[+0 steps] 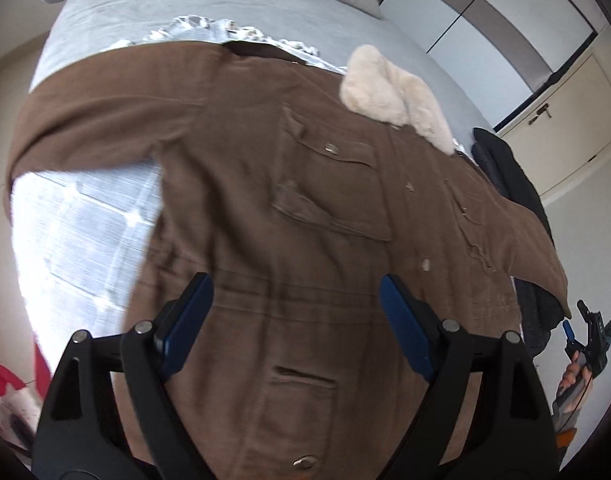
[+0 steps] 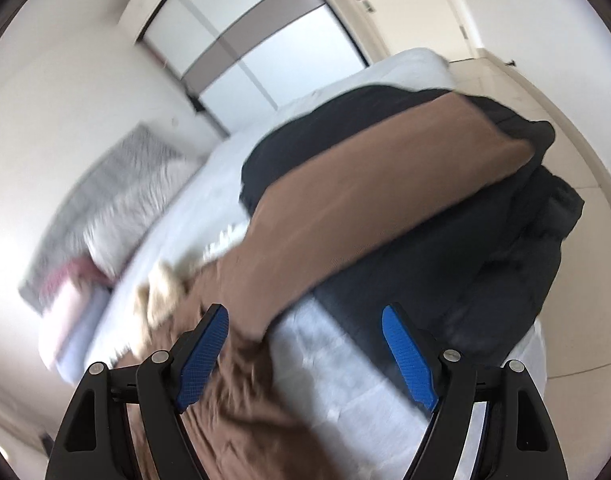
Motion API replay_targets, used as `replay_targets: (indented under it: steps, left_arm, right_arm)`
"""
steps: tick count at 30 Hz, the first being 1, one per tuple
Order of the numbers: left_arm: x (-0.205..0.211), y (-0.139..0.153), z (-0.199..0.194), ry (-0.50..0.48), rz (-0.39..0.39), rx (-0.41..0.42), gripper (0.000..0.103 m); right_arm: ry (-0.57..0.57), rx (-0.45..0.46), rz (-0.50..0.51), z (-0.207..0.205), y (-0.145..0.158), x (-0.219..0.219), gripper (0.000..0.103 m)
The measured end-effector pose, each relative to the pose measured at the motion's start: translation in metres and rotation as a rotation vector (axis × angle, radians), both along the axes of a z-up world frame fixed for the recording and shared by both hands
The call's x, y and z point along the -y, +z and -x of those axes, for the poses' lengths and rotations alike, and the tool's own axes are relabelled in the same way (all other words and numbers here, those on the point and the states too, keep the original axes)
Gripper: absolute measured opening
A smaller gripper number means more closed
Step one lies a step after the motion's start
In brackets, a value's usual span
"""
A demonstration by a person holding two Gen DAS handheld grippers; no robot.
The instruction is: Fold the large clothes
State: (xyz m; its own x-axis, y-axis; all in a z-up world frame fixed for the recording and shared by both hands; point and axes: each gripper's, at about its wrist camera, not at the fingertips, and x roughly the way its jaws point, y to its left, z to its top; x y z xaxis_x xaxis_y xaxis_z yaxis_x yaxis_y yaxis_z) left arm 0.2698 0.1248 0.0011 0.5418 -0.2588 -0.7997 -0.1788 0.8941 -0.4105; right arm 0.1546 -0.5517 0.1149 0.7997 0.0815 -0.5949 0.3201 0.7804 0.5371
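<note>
Where jacket lies, grey bed

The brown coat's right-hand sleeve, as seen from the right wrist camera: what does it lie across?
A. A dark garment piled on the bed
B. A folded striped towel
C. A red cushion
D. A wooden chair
A: the brown coat stretches its sleeve out over the black garment heaped at the corner of the bed.
</note>
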Motion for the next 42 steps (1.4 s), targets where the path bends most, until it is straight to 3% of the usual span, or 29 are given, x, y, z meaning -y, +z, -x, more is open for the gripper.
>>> replay_targets:
  steps: [8, 13, 17, 22, 24, 31, 37, 42]
  left_arm:
    - [0.037, -0.01, -0.008, 0.065, -0.023, 0.076, 0.085]
    - [0.053, -0.02, -0.018, 0.037, -0.024, 0.04, 0.085]
    - [0.055, -0.021, -0.02, 0.031, -0.024, 0.03, 0.085]
    - [0.052, -0.015, -0.02, 0.038, -0.064, 0.05, 0.085]
    - [0.05, -0.011, -0.019, 0.038, -0.074, 0.065, 0.085]
    - [0.043, -0.004, -0.017, 0.044, -0.056, 0.088, 0.085]
    - [0.04, -0.001, -0.015, 0.05, -0.053, 0.096, 0.085]
    - [0.037, -0.001, -0.015, 0.053, -0.049, 0.093, 0.085]
  right_arm:
    - [-0.113, 0.067, -0.245, -0.031, -0.034, 0.068, 0.08]
    - [-0.178, 0.092, -0.231, -0.051, -0.03, 0.079, 0.076]
    - [-0.255, 0.044, -0.151, -0.071, -0.026, 0.08, 0.062]
    - [-0.303, -0.008, -0.037, -0.084, -0.018, 0.069, 0.017]
    - [-0.311, -0.001, 0.01, -0.087, -0.01, 0.057, 0.012]
    - [-0.245, 0.067, 0.202, -0.095, 0.045, -0.009, 0.007]
    - [-0.069, 0.111, 0.472, -0.12, 0.092, -0.11, 0.006]
    - [0.116, 0.111, 0.628, -0.139, 0.102, -0.205, 0.006]
